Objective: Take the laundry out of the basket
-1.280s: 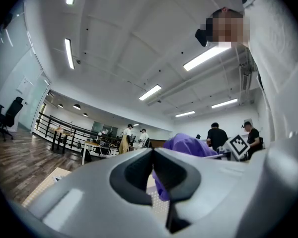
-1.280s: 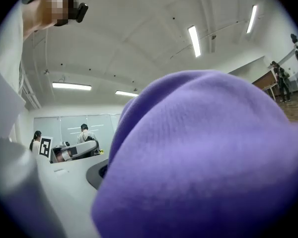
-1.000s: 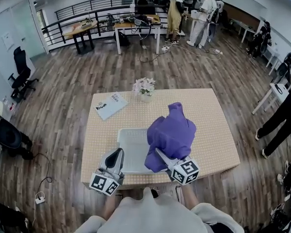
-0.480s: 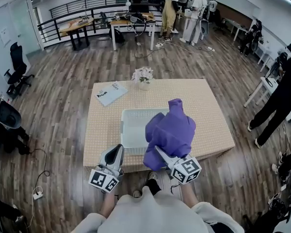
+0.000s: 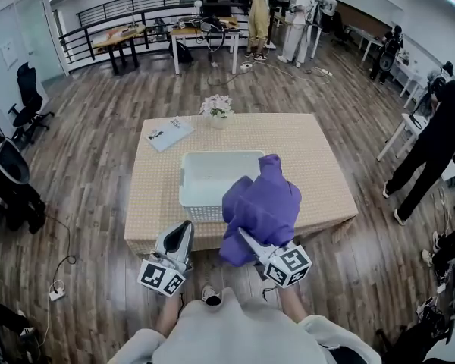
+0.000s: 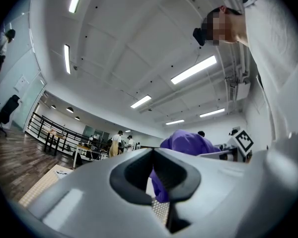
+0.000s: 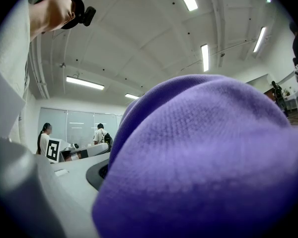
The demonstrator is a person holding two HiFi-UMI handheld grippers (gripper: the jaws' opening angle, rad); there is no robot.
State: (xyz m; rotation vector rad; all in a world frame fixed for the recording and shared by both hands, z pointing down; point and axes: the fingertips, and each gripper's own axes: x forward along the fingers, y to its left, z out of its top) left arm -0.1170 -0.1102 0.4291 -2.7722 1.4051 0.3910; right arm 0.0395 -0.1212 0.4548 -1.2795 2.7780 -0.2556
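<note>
A purple garment [image 5: 262, 207] hangs in the air over the table's near edge, with my right gripper [image 5: 244, 239] shut on its lower part. In the right gripper view the purple garment [image 7: 203, 157] fills the frame and hides the jaws. The white basket [image 5: 188, 192] stands on the beige table [image 5: 322, 173] behind the garment, and its visible inside looks bare. My left gripper [image 5: 180, 237] is held off the table's near edge, left of the garment, jaws together with nothing in them. Past my left gripper [image 6: 153, 152], its own view shows the purple garment [image 6: 186, 144].
A booklet [image 5: 169, 133] and a small pot of flowers [image 5: 217, 108] sit at the table's far side. A person in black [image 5: 432, 142] stands to the right of the table. Desks, a railing and several people are at the far end of the wooden floor.
The view has drawn back from the table, so the table and basket now lie farther off. The garment has come with the right gripper, clear of the basket. The left gripper stays shut.
</note>
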